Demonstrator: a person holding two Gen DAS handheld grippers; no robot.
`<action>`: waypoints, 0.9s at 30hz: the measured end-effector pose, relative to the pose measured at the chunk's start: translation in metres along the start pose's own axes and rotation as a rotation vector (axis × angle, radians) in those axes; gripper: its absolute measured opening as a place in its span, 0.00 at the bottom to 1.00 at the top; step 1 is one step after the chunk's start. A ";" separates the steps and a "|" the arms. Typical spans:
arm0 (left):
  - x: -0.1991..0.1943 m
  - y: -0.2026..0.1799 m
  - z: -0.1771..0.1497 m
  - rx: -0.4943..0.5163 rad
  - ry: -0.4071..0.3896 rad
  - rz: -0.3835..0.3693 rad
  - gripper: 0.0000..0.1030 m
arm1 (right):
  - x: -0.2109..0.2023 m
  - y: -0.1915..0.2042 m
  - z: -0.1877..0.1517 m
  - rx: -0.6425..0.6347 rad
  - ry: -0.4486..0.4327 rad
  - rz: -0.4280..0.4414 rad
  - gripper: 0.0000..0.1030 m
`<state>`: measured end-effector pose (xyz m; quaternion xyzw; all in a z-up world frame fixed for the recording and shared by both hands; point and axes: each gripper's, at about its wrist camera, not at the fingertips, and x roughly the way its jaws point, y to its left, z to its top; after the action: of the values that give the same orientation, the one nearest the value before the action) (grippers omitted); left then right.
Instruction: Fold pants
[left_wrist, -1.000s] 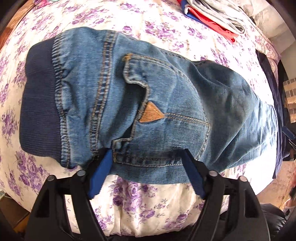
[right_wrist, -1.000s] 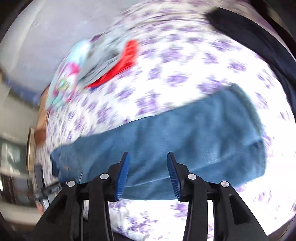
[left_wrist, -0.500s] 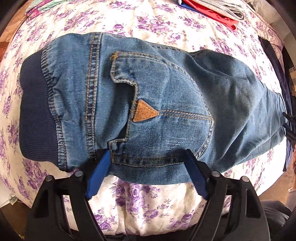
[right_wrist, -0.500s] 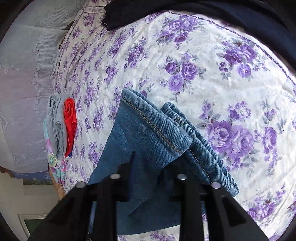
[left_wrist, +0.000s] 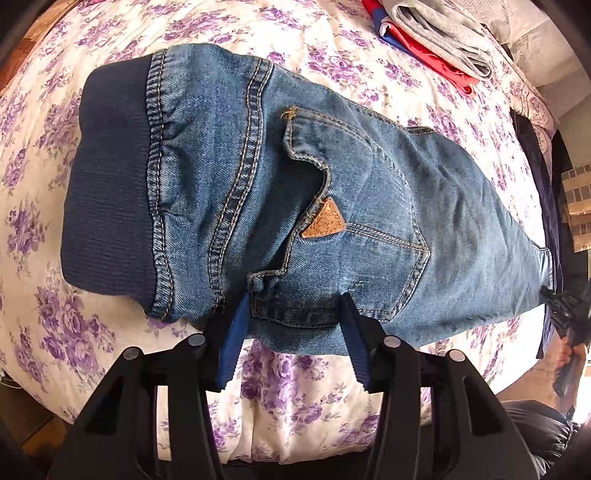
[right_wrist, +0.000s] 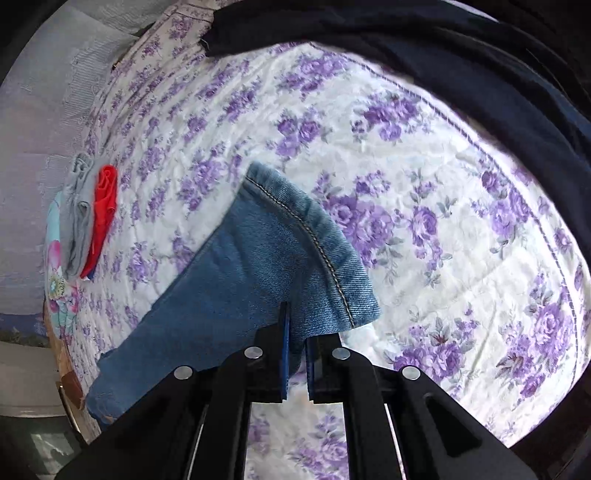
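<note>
Blue denim pants (left_wrist: 295, 206) with a dark ribbed waistband (left_wrist: 107, 184) lie folded lengthwise on the flowered bedspread (left_wrist: 295, 387). The back pocket with a tan triangle patch (left_wrist: 324, 223) faces up. My left gripper (left_wrist: 291, 321) is open, its blue pads either side of the near edge of the seat below the pocket. My right gripper (right_wrist: 295, 332) is shut on the leg hems (right_wrist: 306, 240) of the pants and holds them lifted off the bedspread (right_wrist: 461, 229). The right gripper also shows at the far right of the left wrist view (left_wrist: 565, 314).
A stack of folded clothes, grey over red, lies at the back of the bed (left_wrist: 439, 40) and shows in the right wrist view (right_wrist: 92, 206). A dark navy garment (right_wrist: 443, 55) lies along the bed's far side. The bed's edge is close below my left gripper.
My right gripper has closed on the leg hems and lifted them. The left wrist view shifted a little over the waist end; the left gripper stays open.
</note>
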<state>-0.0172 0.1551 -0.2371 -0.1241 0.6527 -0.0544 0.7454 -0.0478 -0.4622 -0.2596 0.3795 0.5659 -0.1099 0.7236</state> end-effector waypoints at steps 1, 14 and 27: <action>0.000 -0.002 0.000 0.012 0.007 0.004 0.47 | 0.007 -0.004 -0.001 0.007 0.013 -0.002 0.08; -0.082 -0.033 -0.003 0.072 -0.124 -0.046 0.45 | -0.066 0.133 -0.027 -0.542 -0.161 -0.256 0.49; 0.025 -0.067 0.022 0.073 0.035 -0.091 0.46 | 0.100 0.419 -0.141 -1.259 0.306 0.191 0.49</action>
<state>0.0137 0.0866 -0.2413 -0.1253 0.6568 -0.1142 0.7348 0.1287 -0.0519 -0.1813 -0.0567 0.5825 0.3624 0.7254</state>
